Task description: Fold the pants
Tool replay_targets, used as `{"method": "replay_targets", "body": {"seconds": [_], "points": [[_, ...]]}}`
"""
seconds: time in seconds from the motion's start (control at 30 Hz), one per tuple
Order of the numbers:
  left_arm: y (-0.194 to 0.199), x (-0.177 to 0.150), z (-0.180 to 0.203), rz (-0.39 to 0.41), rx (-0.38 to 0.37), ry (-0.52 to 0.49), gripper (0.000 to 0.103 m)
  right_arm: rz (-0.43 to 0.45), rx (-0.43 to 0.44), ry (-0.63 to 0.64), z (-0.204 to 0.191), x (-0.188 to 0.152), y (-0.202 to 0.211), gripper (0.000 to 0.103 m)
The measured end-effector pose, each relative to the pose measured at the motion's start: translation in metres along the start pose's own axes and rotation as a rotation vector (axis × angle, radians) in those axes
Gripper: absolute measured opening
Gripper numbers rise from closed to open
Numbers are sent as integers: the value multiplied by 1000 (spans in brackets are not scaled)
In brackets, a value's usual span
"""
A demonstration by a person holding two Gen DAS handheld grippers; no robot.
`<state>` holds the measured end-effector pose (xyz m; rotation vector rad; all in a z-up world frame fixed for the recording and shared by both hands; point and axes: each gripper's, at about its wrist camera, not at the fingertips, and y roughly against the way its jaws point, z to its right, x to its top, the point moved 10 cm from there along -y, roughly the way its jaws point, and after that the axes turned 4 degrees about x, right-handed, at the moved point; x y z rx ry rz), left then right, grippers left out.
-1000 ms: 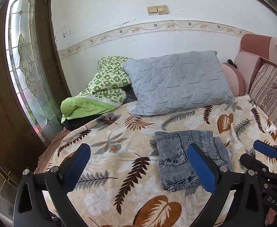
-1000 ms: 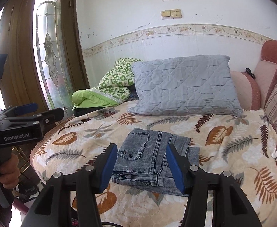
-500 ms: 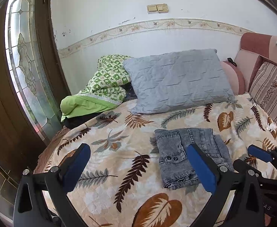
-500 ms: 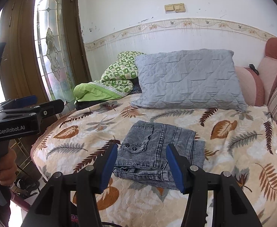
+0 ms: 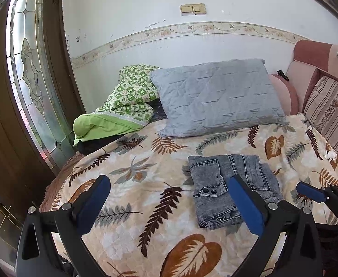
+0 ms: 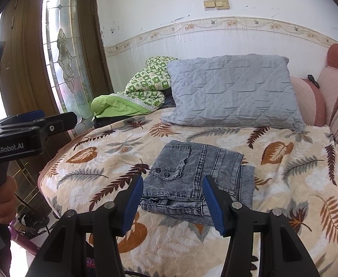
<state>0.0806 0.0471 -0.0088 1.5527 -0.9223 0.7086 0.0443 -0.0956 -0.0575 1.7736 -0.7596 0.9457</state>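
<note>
Grey denim pants (image 5: pixel 226 184) lie folded into a compact stack on the leaf-patterned bedspread (image 5: pixel 146 184); they also show in the right wrist view (image 6: pixel 192 175). My left gripper (image 5: pixel 169 198) is open and empty, held back above the bed's near edge, to the left of the pants. My right gripper (image 6: pixel 172 198) is open and empty, just short of the near edge of the stack. The right gripper's blue tip shows at the right of the left wrist view (image 5: pixel 312 191); the left gripper shows at the left of the right wrist view (image 6: pixel 30 124).
A grey quilted pillow (image 6: pixel 233 92) leans at the back. A green patterned blanket (image 6: pixel 143 92) is bunched at the back left. Pink cushions (image 6: pixel 314 97) and a striped cushion (image 5: pixel 330 108) line the right. A wooden door with a glass panel (image 6: pixel 62 53) stands left.
Both grippers have drawn back and risen slightly from the folded pants, which lie unchanged. Both stay open.
</note>
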Motion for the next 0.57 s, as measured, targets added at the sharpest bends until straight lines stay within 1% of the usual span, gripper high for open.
{"method": "replay_targets", "body": {"seconds": [0.47,0.57], "points": [[3,0,8,-3,-36,3,102,-18,11,8,-4,-5,-6,57],[2,-1,9,0,-33,-7,102,-22,11,10,-4,-7,-7,57]]}}
